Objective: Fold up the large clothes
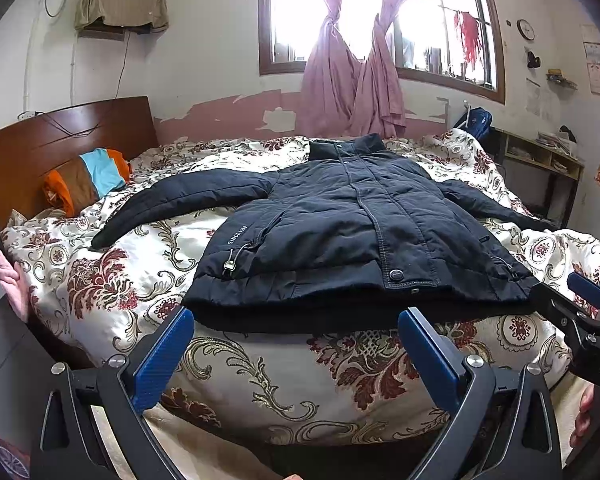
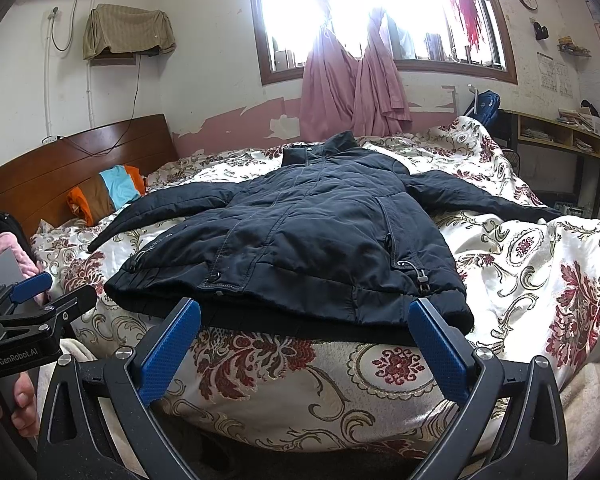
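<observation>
A dark navy padded jacket [image 1: 340, 220] [image 2: 300, 232] lies flat and face up on the bed, zipped, collar toward the window, both sleeves spread out to the sides. My left gripper [image 1: 296, 316] hovers just short of the jacket's hem, open, nothing between its blue pads. In the left wrist view my right gripper [image 1: 576, 292] shows at the right edge, beside the hem's right corner. From its own camera, the right gripper [image 2: 306, 306] is open too, in front of the hem's right half. The left gripper [image 2: 56, 284] appears at that view's left edge.
A floral quilt [image 1: 260, 360] covers the bed. An orange, brown and blue pillow [image 1: 88, 180] leans on the wooden headboard [image 1: 60, 136]. Pink curtains [image 1: 352, 80] hang at the window behind. A desk with shelves [image 2: 560, 136] stands to the right. A pink cloth [image 2: 4, 244] lies left.
</observation>
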### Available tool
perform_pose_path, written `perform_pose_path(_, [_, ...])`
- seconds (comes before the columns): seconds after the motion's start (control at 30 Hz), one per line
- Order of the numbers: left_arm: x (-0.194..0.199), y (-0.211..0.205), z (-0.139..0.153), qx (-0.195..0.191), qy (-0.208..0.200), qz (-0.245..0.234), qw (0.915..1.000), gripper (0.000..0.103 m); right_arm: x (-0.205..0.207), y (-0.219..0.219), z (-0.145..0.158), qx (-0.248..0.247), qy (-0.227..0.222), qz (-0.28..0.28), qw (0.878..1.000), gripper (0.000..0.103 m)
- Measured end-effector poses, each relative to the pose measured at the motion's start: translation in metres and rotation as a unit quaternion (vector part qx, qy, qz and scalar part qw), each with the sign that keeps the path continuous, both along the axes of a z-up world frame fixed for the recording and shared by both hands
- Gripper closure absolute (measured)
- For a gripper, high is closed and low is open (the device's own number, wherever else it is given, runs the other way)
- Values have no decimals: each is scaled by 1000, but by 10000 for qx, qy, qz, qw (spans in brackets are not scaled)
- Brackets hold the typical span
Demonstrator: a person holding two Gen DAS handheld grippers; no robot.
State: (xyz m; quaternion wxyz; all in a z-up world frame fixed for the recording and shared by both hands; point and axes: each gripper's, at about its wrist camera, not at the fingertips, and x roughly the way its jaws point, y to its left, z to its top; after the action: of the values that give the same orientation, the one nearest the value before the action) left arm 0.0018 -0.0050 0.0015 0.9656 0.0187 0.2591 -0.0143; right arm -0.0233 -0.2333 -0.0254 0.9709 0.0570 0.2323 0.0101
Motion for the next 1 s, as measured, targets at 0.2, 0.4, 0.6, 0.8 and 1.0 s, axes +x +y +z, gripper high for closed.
perform_pose_path(0.2, [0, 1, 0, 0, -3, -7, 10000, 0, 0, 1, -1, 1, 3, 1, 10000, 1])
perform_pose_path(0.4, [0, 0, 0, -2, 5, -6, 10000, 0, 0, 1, -2, 3, 7, 6, 10000, 1])
perform_pose_path(0.6, [0, 0, 0, 0, 2, -4, 10000, 0, -1, 1, -2, 0, 4, 6, 10000, 1])
perform_pose_path(0.8, [0, 1, 0, 1, 2, -6, 10000, 0, -1, 1, -2, 1, 5, 6, 10000, 1])
perform_pose_path(1.0, [0, 1, 0, 0, 2, -7, 10000, 0, -1, 1, -2, 2, 13, 5, 10000, 1])
